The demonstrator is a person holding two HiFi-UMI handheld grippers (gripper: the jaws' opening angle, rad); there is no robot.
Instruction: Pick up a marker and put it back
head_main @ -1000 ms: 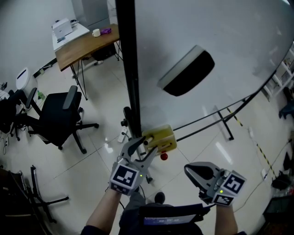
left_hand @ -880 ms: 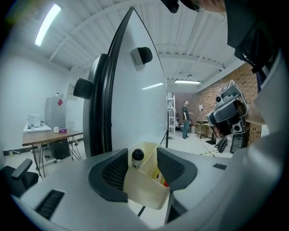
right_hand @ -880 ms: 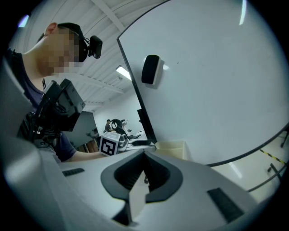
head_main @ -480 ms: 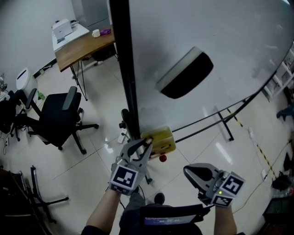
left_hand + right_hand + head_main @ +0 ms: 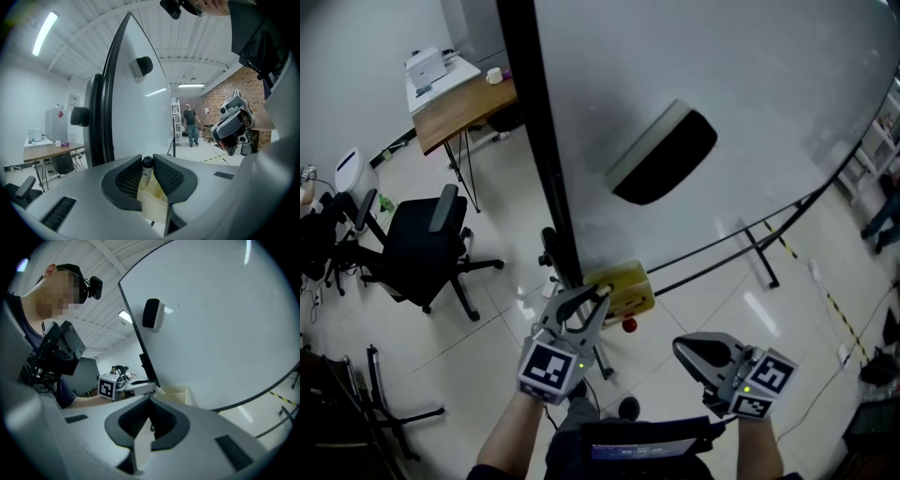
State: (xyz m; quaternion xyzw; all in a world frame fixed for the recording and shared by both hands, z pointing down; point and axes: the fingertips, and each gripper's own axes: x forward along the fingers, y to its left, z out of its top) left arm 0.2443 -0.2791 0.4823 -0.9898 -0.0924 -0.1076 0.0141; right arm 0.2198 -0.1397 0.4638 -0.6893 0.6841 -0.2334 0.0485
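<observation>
Yellow plastic is showing between the jaws of the left gripper (image 5: pixel 148 160): it is the corner of a small yellow open-topped holder box (image 5: pixel 623 286) that is hanging at the lower edge of a large white whiteboard (image 5: pixel 741 75), just beside the board's black upright frame post (image 5: pixel 534 141). A slim marker with a black cap (image 5: pixel 147 163) is standing upright in that box, and the left gripper's jaws, which have just been closing, are now standing narrow with their ribbed dark pads pressing on the marker from both sides. A small red round object (image 5: pixel 629 324) is showing just below the box; what it belongs to is not clear. The right gripper (image 5: pixel 689 349) is hovering to the right, well apart from the box, and its jaws are resting together with nothing between them. A black-and-white rectangular eraser (image 5: pixel 661 155) is clinging higher up on the board. A black office chair (image 5: pixel 422 239) and a brown wooden desk (image 5: pixel 459 103) are standing on the pale tiled floor at the left.
</observation>
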